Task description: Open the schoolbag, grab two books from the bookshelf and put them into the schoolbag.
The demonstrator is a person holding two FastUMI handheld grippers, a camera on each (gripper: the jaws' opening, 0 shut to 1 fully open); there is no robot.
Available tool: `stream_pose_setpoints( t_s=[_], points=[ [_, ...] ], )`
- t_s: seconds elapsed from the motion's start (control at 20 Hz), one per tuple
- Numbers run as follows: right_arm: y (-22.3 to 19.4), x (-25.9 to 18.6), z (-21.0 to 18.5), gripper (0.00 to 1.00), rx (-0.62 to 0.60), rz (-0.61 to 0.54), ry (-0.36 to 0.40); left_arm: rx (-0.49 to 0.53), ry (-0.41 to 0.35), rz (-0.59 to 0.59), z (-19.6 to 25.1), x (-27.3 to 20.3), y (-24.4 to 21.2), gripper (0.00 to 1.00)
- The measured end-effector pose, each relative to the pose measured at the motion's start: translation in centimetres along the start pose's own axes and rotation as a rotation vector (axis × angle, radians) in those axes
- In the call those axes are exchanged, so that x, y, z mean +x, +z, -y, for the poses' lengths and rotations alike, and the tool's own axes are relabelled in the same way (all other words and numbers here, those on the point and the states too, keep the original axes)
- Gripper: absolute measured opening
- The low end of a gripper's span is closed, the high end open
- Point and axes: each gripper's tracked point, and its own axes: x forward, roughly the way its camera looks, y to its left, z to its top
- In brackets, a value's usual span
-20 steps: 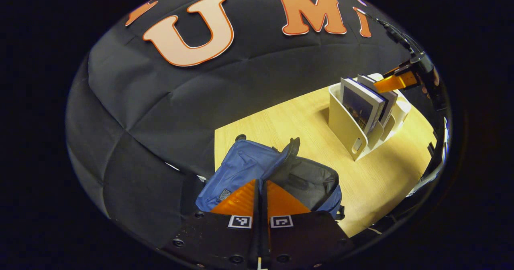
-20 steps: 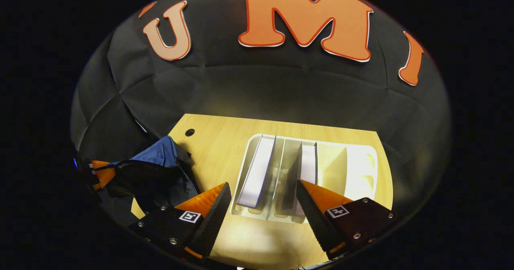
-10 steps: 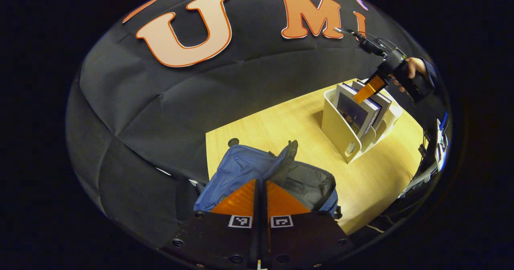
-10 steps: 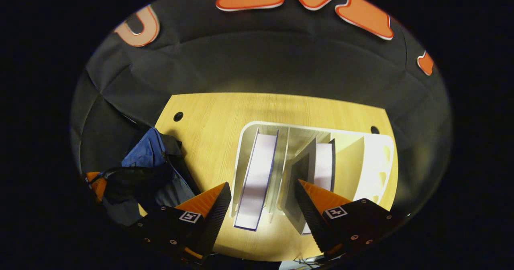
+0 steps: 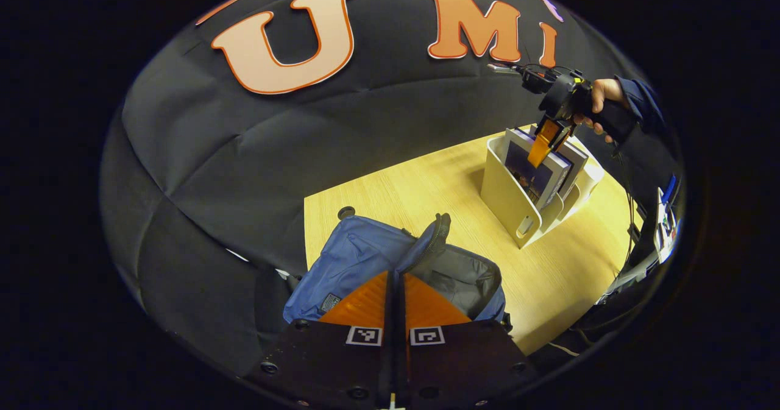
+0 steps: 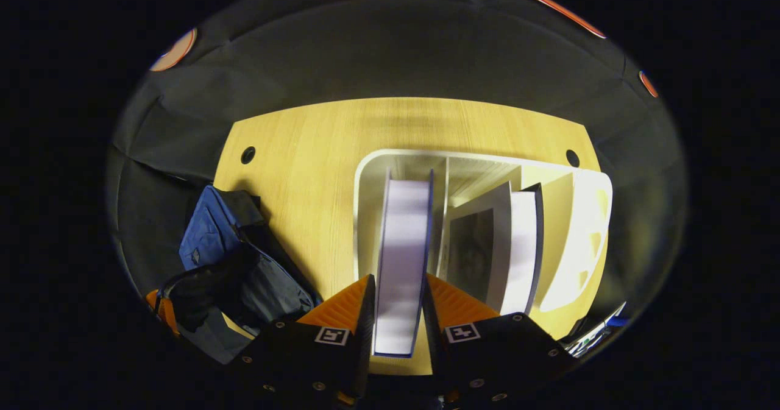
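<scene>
**Right jaws closed on first book**

At 9 o'clock, I see the schoolbag [image 6: 231, 264] lying open, my left gripper [image 5: 396, 303] pinched on its rim. Centre, my right gripper [image 6: 397, 312] clamps the book [image 6: 402, 245] in the bookshelf [image 6: 365, 215]; its long axis runs toward 12 o'clock.

A light wooden table [image 5: 426, 184] spreads ahead and to the right of the left gripper's fingers [image 5: 365, 303]. A round hole [image 5: 346, 212] sits in its top, ahead and slightly left of them, near the table's far corner. Black cloth [image 5: 244, 154] hangs beyond the table's back edge. Thin cables [image 5: 627, 215] run down at the far right.

Ahead of the right gripper's fingers [image 6: 341, 306], the same tabletop [image 6: 317, 154] shows two holes near its back edge, one far left [image 6: 248, 155], one far right [image 6: 571, 158].
</scene>
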Motion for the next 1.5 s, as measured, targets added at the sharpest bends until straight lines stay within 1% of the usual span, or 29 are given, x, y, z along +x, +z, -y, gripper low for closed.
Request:
stream_pose_setpoints(
  t_s=[0.05,0.1,0.3,0.5,0.7,0.85,1.0,1.2,1.3,1.4,1.5],
  points=[
    [-0.4,0.3,0.0,0.31,-0.001,-0.017,-0.005,-0.005,-0.003,0.003,0.1,0.0,-0.1,0.03],
    [-0.7,0.0,0.0,0.35,-0.009,-0.03,-0.007,-0.01,-0.007,0.0,0.3,-0.1,-0.1,0.03],
    [-0.7,-1.6,0.7,0.3,-0.006,-0.015,-0.008,-0.011,-0.002,-0.012,0.6,-0.2,-0.1,0.03],
    [-0.4,-5.0,1.9,0.28,0.006,0.037,0.04,0.003,0.001,-0.037,0.7,-0.5,0.5,0.03],
    [-1.1,-8.8,2.8,0.28,0.02,0.096,0.129,0.016,0.01,-0.054,-0.3,-0.9,1.4,0.02],
    [-1.8,-11.2,3.6,0.28,0.034,0.161,0.188,0.009,0.007,-0.071,-0.6,-1.0,1.7,0.02],
    [-2.2,-14.0,3.9,0.28,0.076,0.212,0.265,0.014,0.01,-0.084,-0.8,-0.7,2.0,0.02],
    [-2.8,-16.6,4.2,0.27,0.124,0.277,0.349,0.002,0.002,-0.103,-1.2,-0.7,2.3,0.01],
    [-3.5,-17.6,3.6,0.27,0.16,0.296,0.418,0.014,-0.005,-0.106,-1.3,-0.8,2.3,0.01],
    [-4.4,-17.7,2.3,0.27,0.188,0.31,0.495,0.022,-0.009,-0.114,-1.3,-0.8,2.5,0.01],
    [-5.5,-17.7,1.0,0.27,0.205,0.32,0.556,0.023,-0.01,-0.125,-1.3,-0.4,2.9,0.01]
  ],
)
